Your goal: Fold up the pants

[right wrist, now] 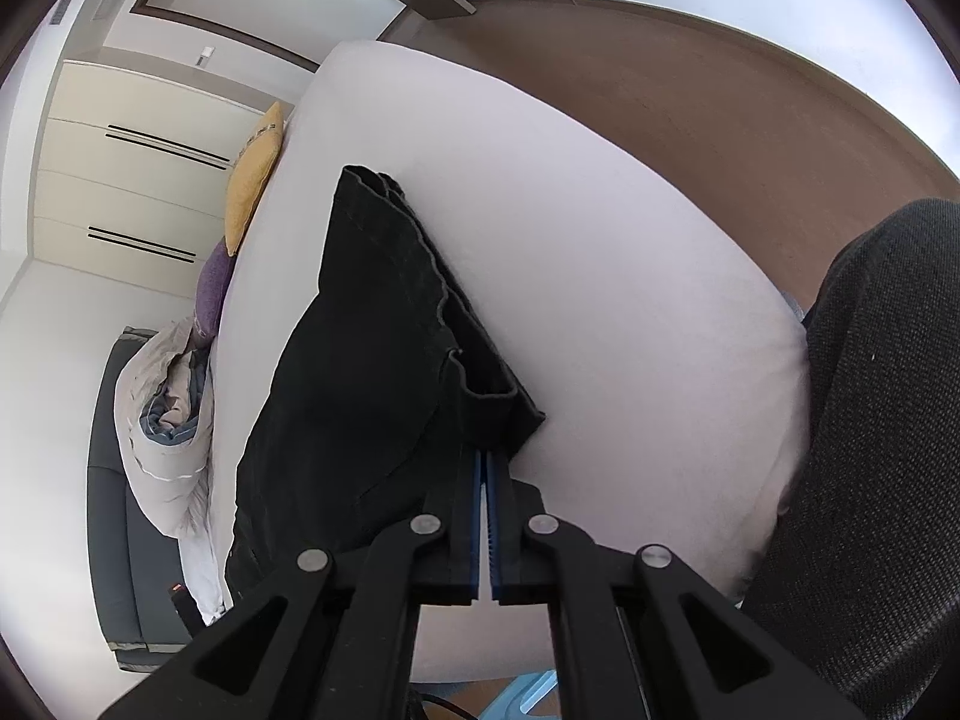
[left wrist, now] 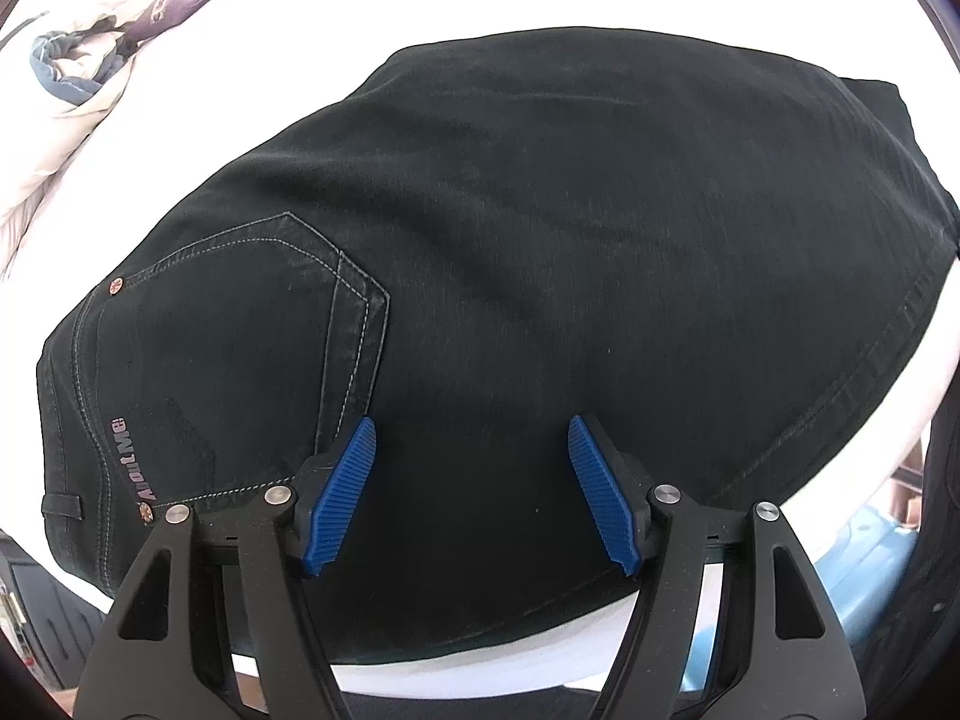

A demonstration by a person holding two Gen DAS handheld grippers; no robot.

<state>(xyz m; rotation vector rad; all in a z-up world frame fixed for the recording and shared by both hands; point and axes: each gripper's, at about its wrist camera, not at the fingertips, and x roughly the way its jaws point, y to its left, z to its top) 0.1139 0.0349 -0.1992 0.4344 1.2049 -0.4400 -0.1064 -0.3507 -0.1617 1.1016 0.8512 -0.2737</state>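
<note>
pants (left wrist: pixel 480 276) on bed (right wrist: pixel 630 312) | pillows (right wrist: pixel 252 192) behind pants | left tool (left wrist: pixel 472 441) above pants

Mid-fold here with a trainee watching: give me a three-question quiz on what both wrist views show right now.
1. True or false: the left tool is open above the black jeans.
2. The right tool is: A) open, B) shut on the jeans' edge, C) out of view.
3. Fill in: the jeans lie on a ____ bed.

Key: 1 true; 2 B; 3 white.
</note>
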